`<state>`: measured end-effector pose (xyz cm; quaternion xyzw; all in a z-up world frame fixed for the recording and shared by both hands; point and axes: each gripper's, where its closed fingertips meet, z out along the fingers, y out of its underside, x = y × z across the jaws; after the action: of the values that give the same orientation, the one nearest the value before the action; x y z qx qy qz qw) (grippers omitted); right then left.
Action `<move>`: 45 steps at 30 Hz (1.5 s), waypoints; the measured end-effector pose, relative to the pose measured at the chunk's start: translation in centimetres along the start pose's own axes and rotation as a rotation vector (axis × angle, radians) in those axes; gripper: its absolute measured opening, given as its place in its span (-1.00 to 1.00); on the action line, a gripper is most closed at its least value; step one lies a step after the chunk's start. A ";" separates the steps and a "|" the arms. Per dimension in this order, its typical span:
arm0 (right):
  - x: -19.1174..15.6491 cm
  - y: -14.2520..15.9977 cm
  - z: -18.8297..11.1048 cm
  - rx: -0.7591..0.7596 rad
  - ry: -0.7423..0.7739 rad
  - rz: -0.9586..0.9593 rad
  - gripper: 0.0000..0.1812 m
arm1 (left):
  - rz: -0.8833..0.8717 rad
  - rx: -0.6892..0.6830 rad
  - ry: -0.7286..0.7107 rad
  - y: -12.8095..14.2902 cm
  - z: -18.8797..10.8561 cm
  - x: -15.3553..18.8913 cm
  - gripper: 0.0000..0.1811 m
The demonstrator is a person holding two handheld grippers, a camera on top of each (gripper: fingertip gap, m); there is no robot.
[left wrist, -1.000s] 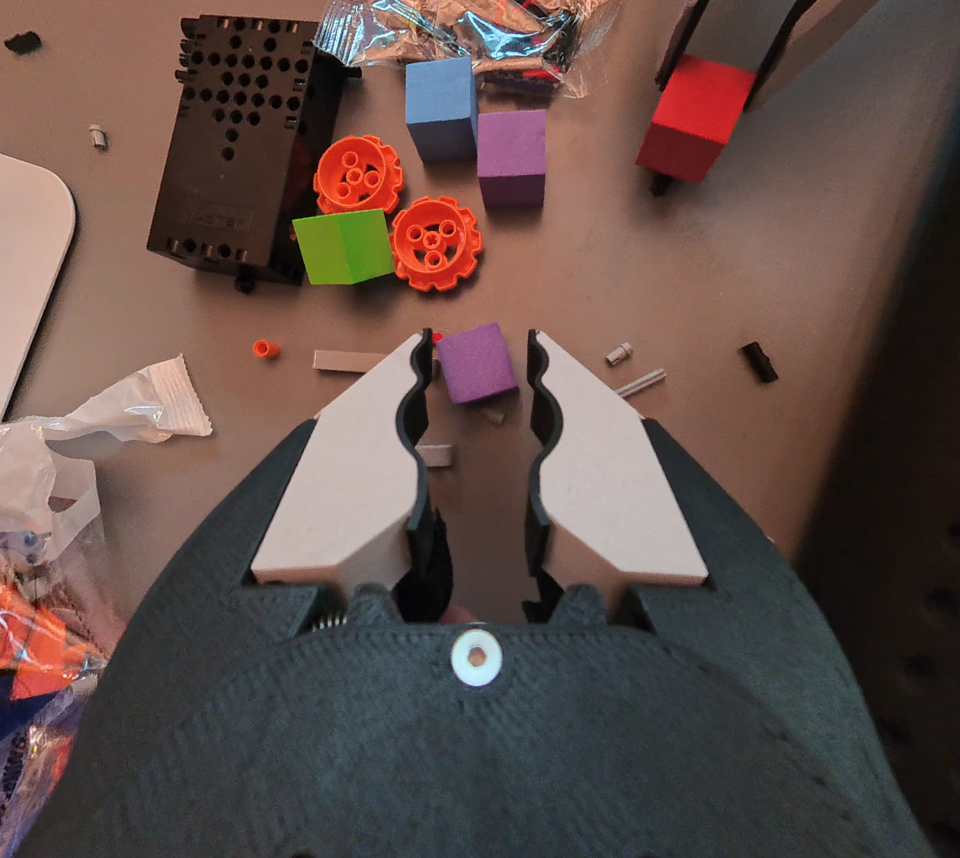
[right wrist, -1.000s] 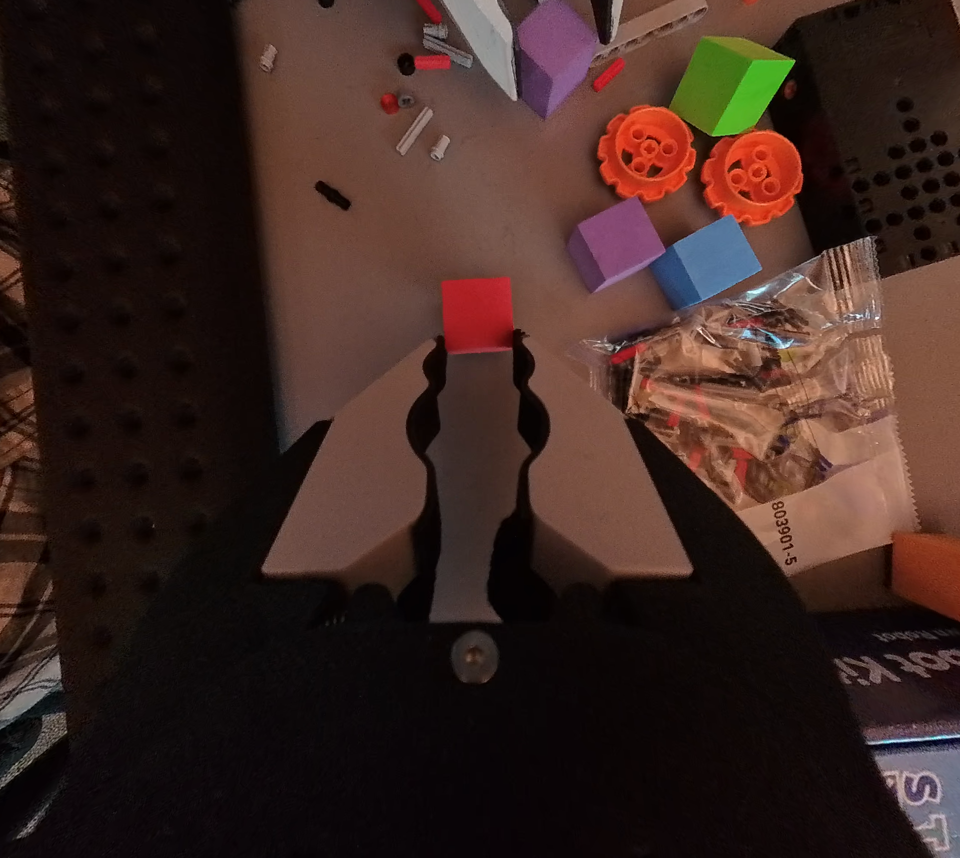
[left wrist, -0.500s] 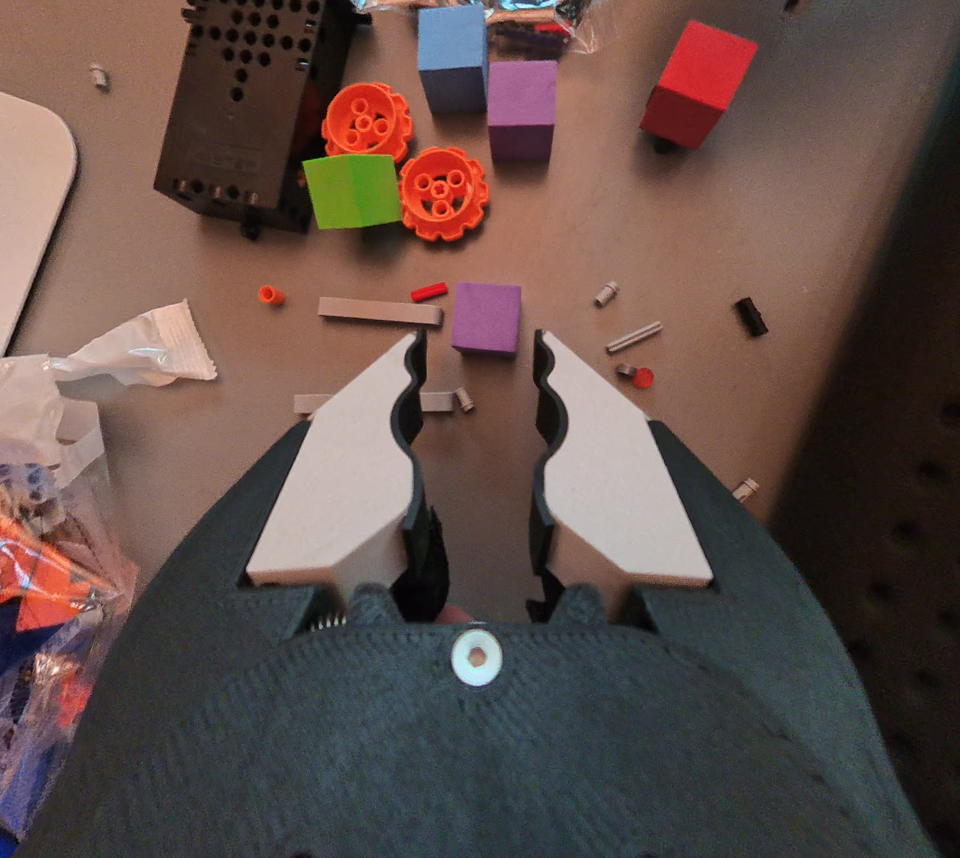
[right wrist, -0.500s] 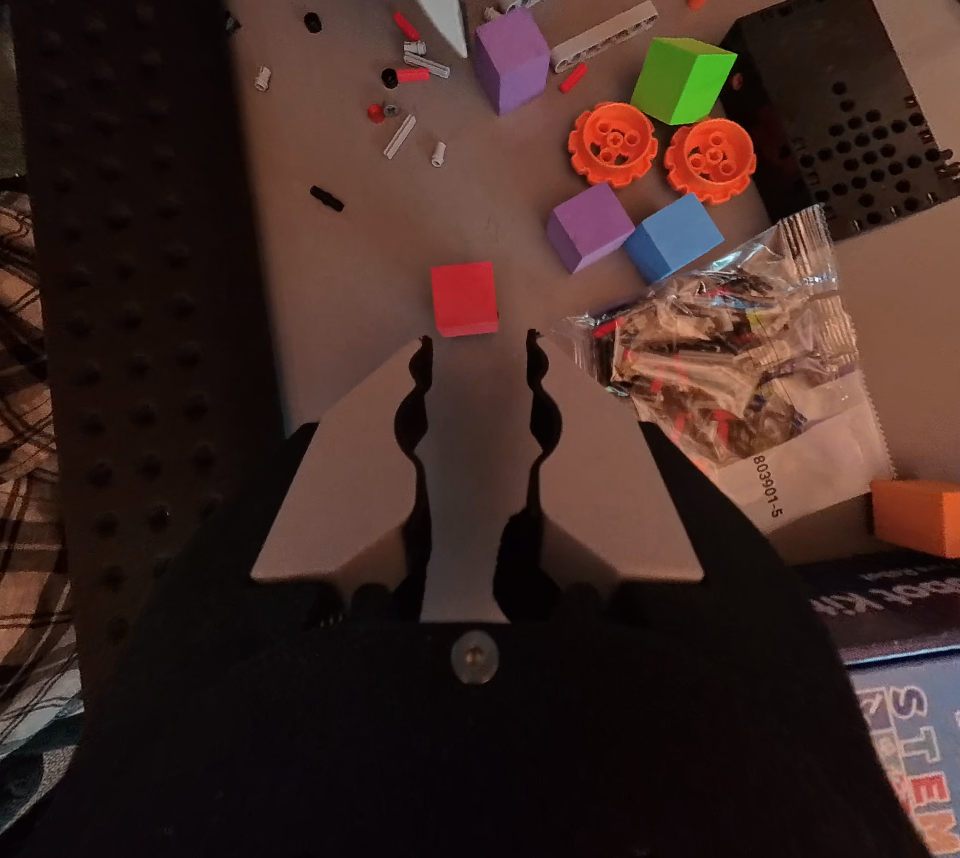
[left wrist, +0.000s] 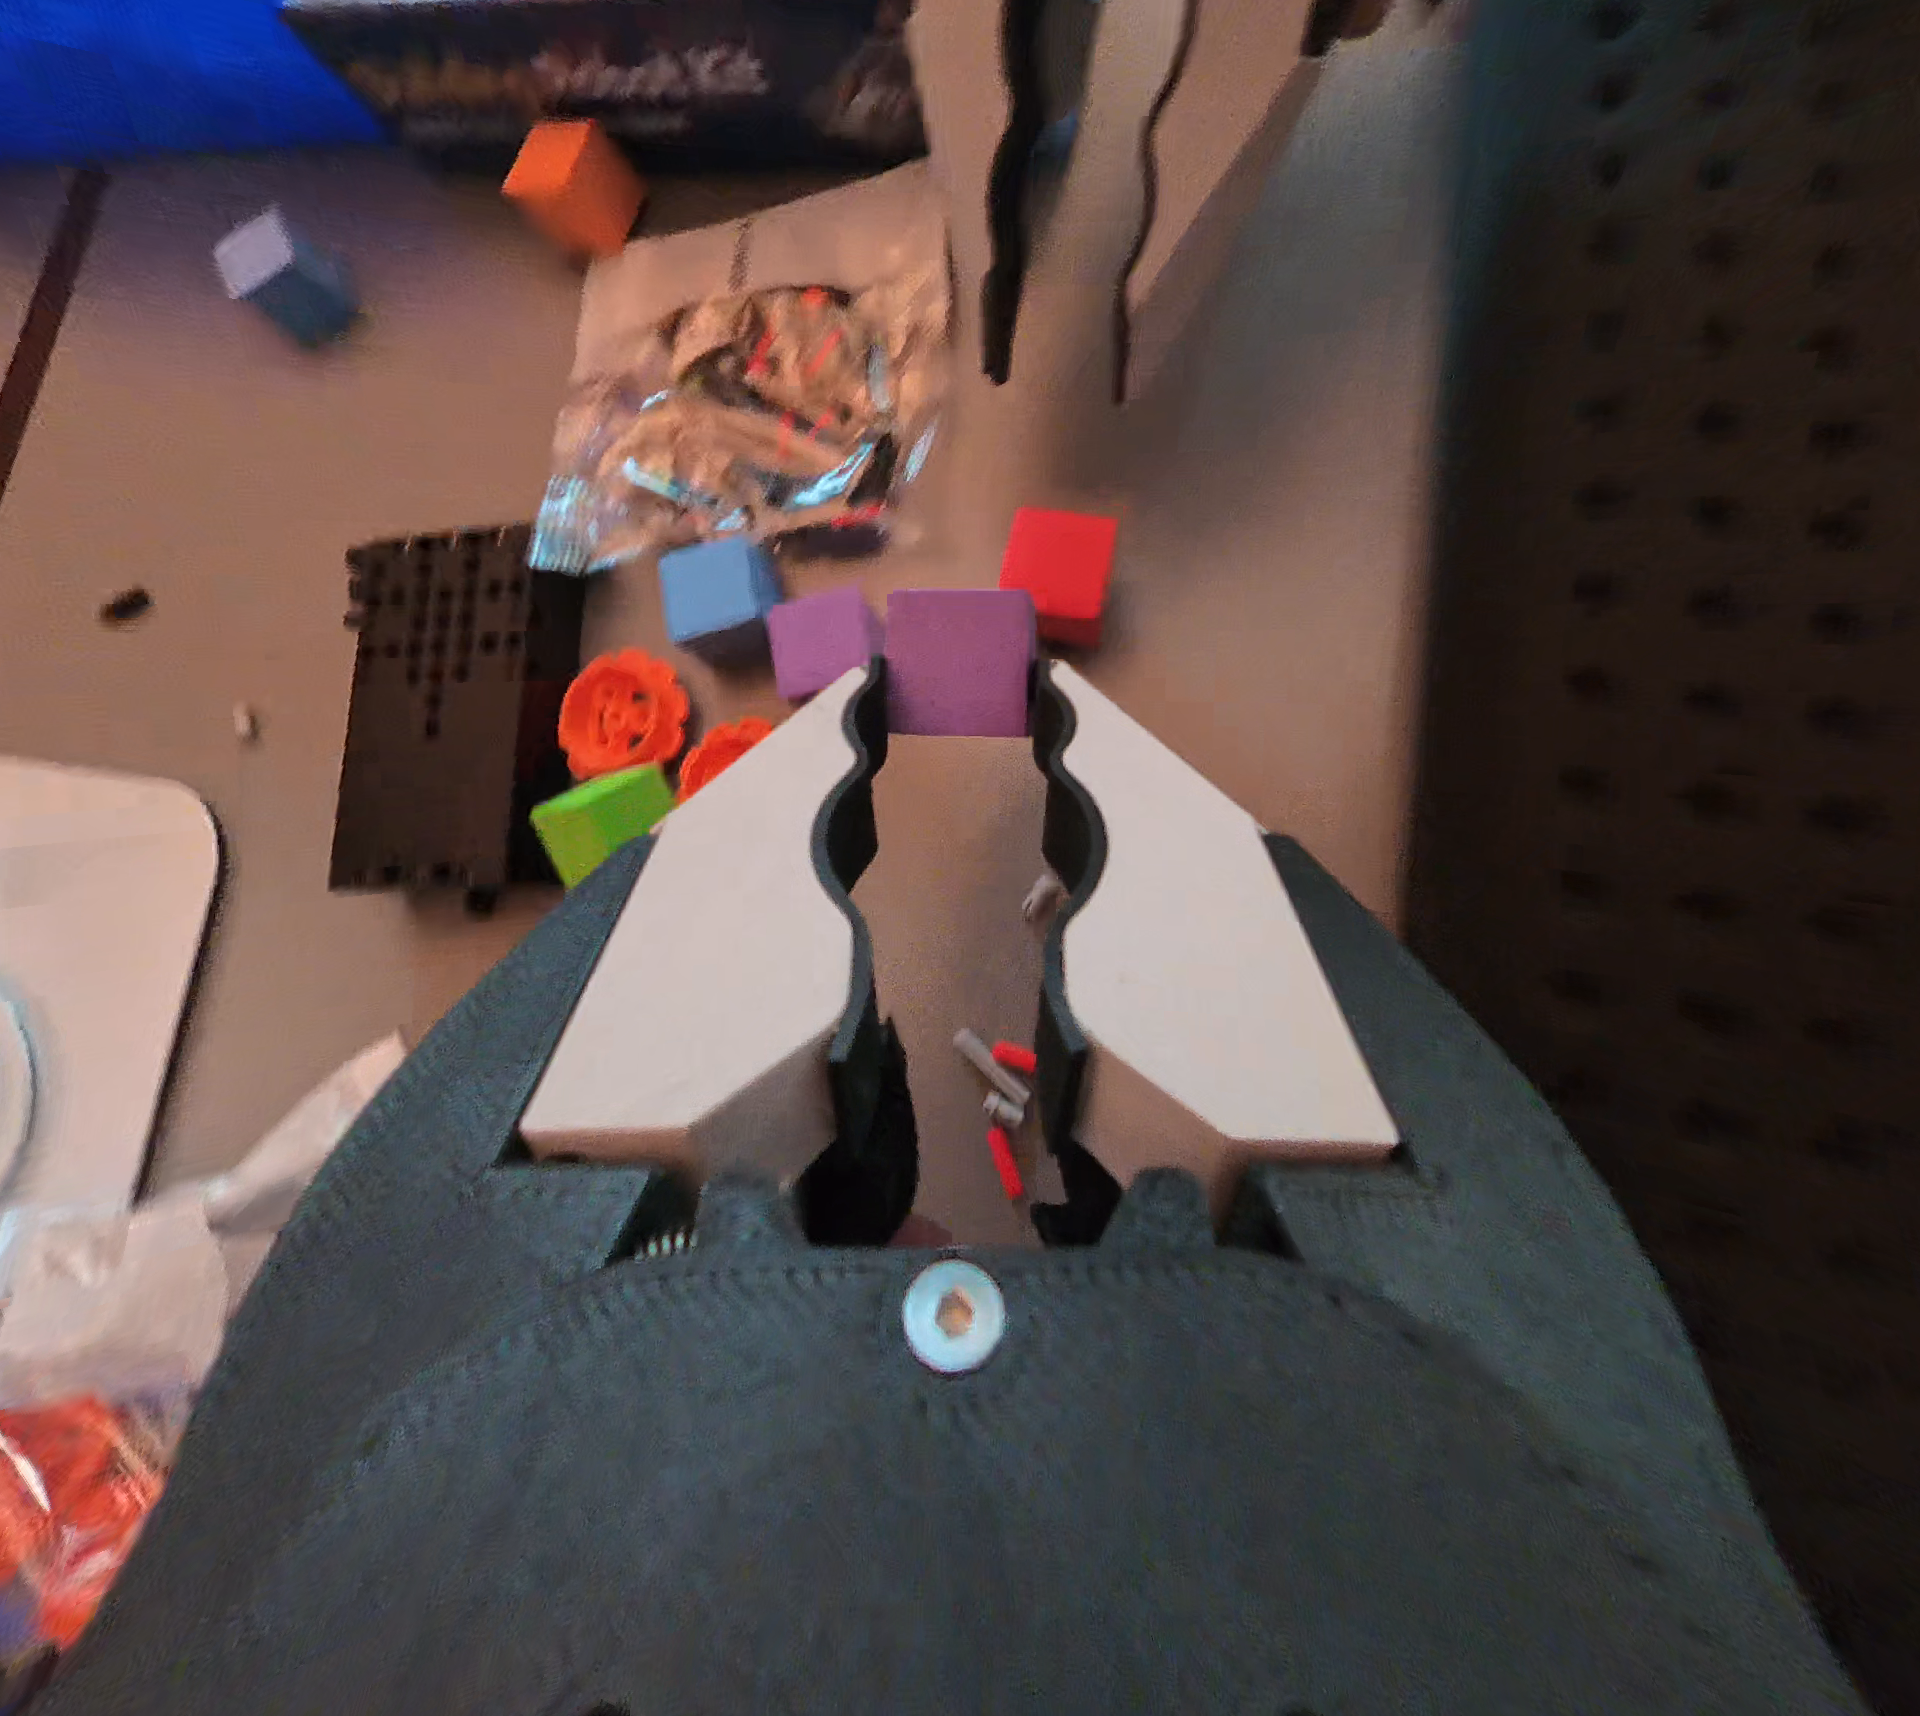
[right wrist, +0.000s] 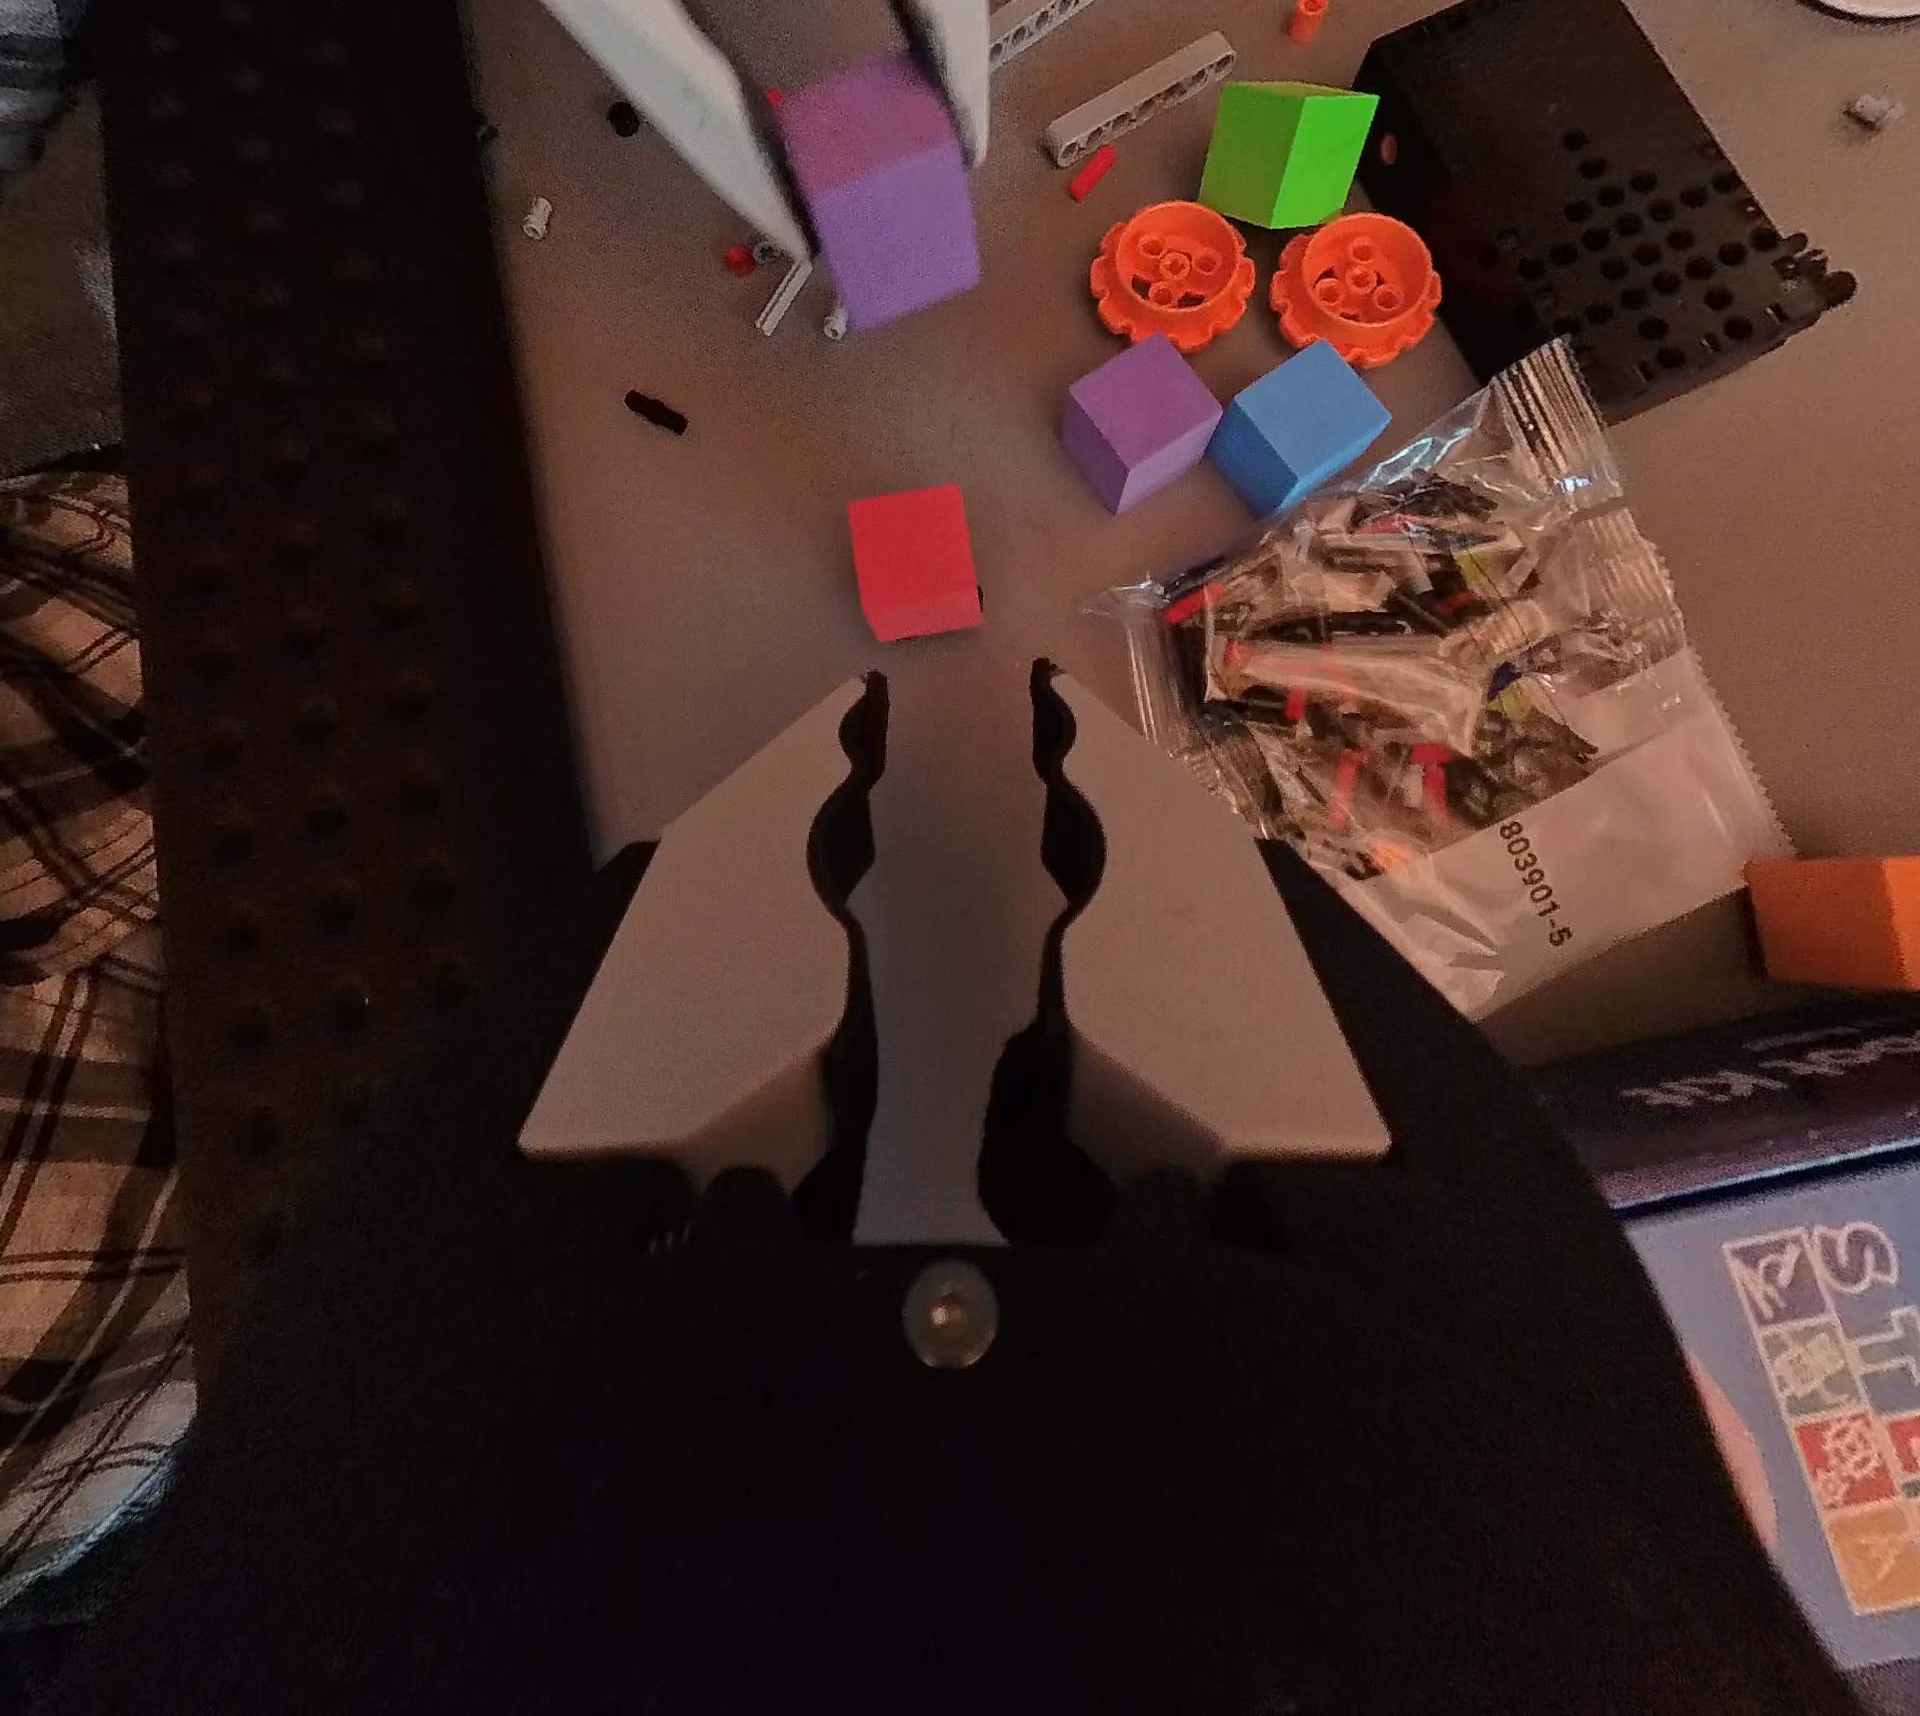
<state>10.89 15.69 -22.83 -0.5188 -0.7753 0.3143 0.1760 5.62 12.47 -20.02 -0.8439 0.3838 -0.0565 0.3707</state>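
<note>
So there are two purple cubes: one (left wrist: 958, 660) pinched between the tips of the left claw (left wrist: 958, 700) and lifted off the tabletop (right wrist: 727, 461), the other purple cube (right wrist: 1140, 421) sitting touching a blue cube (right wrist: 1299, 426). Plus one red cube (right wrist: 912, 562), one green cube (right wrist: 1286, 151), one orange block (right wrist: 1834, 918) by a printed box (right wrist: 1787, 1354), two orange gear wheels (right wrist: 1172, 269) side by side, a black holed block (right wrist: 1590, 191), two grey beams (right wrist: 1138, 97), a clear bag of small parts (right wrist: 1392, 679), and a few loose pins. The tabletop is dull grey-brown in dim, warm light, with a dark studded board (right wrist: 301, 523) along one edge. The right claw (right wrist: 958, 679) hovers just short of the red cube, parted and holding nothing.
</note>
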 end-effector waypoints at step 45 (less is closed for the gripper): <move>0.5 2.0 -1.6 0.064 -0.009 0.050 -0.75 | -0.025 -0.031 0.093 -0.2 2.0 -1.3 -0.55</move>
<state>13.05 17.15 -23.07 -0.5307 -0.7526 0.3453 0.1811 5.54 14.60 -21.09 -0.8507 0.3910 -0.0941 0.3385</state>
